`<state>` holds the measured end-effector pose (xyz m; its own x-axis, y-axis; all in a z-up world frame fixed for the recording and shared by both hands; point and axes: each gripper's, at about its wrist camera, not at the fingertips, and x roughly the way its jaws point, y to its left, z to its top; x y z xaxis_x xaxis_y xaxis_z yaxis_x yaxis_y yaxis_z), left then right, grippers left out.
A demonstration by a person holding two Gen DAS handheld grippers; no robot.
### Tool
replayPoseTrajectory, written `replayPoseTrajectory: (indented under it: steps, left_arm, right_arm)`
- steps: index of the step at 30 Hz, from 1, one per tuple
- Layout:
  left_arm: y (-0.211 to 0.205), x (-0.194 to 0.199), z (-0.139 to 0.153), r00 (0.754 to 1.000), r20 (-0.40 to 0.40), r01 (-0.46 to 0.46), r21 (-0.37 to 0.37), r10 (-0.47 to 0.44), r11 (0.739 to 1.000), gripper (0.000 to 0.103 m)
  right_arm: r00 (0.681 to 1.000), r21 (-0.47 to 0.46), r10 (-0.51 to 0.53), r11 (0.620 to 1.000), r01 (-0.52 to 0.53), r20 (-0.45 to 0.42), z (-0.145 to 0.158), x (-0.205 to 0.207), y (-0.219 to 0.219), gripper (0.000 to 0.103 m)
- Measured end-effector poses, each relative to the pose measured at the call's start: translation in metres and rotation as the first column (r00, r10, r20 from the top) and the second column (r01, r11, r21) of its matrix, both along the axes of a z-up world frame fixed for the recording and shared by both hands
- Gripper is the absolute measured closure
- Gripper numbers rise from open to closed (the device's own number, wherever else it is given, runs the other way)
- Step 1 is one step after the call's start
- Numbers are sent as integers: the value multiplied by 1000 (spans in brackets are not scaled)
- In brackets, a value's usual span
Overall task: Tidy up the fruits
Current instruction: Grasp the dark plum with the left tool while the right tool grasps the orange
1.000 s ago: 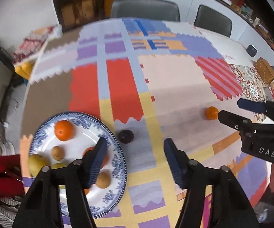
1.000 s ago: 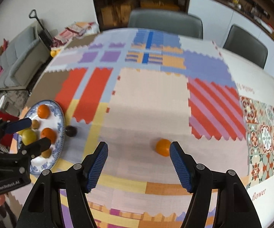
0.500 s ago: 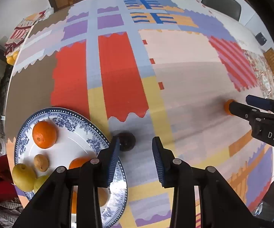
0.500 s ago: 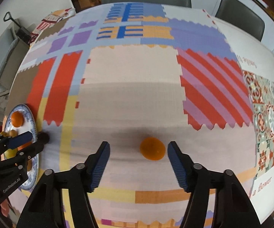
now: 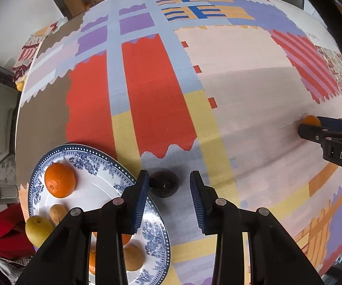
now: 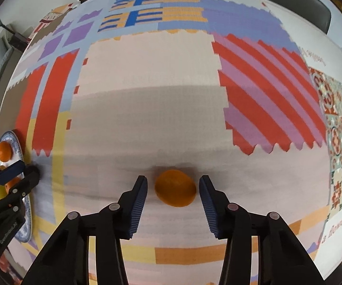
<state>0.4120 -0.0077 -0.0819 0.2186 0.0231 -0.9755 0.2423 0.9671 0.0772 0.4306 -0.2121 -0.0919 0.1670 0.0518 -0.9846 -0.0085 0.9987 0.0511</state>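
- Fruits: plate (image 5: 40, 173) at 7 o'clock in the left view holds most.
- Small orange (image 6: 175, 188) between the right gripper (image 6: 173, 187) fingers, which are closing, gaps both sides; centre first.
- Dark fruit (image 5: 164, 183) beside the plate rim; left gripper (image 5: 168, 185) not gripping, one finger touching; shift toward 9 o'clock.

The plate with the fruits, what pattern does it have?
The plate is white with blue flowers and a dotted blue rim, clearest in the left wrist view.

Grey chairs (image 6: 299, 2) behind patchwork-clothed table (image 6: 152, 66), white wall (image 5: 12, 21)
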Motion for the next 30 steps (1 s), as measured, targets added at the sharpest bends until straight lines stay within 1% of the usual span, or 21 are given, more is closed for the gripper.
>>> replayPoseTrajectory:
  steps: [3, 8, 10, 12, 16, 20, 23, 30]
  left_arm:
    - [0, 1, -4, 1000, 1, 5, 37, -5, 999, 68]
    - [-1, -1, -4, 1000, 11, 15, 47, -16, 999, 68]
    - [-4, -2, -5, 999, 21, 23, 78, -25, 997, 75]
    - [-4, -3, -4, 999, 27, 32, 88, -34, 996, 75]
    - [0, -5, 2, 999, 30, 20, 14, -20, 1000, 76]
    - [1, -14, 16, 999, 52, 15, -65, -11, 998, 76]
    - [-1, -23, 24, 998, 65, 16, -98, -9, 995, 76]
    - [4, -44, 42, 994, 105, 6, -168, 12, 986, 76]
  right_arm:
    - [1000, 8, 0, 1000, 0, -13, -5, 0, 0, 61]
    - [1000, -13, 13, 1000, -13, -15, -9, -2, 3, 66]
    - [1000, -11, 14, 1000, -14, -13, -9, -2, 4, 66]
    - [1000, 3, 5, 1000, -5, -9, -7, -4, 2, 67]
    - [999, 20, 26, 999, -26, 18, 1, -10, 7, 67]
    - [998, 58, 54, 997, -57, 43, 12, -19, 14, 67]
    - [995, 78, 79, 993, -84, 62, 22, -25, 20, 67]
    - [986, 74, 122, 989, -131, 112, 40, -43, 28, 67]
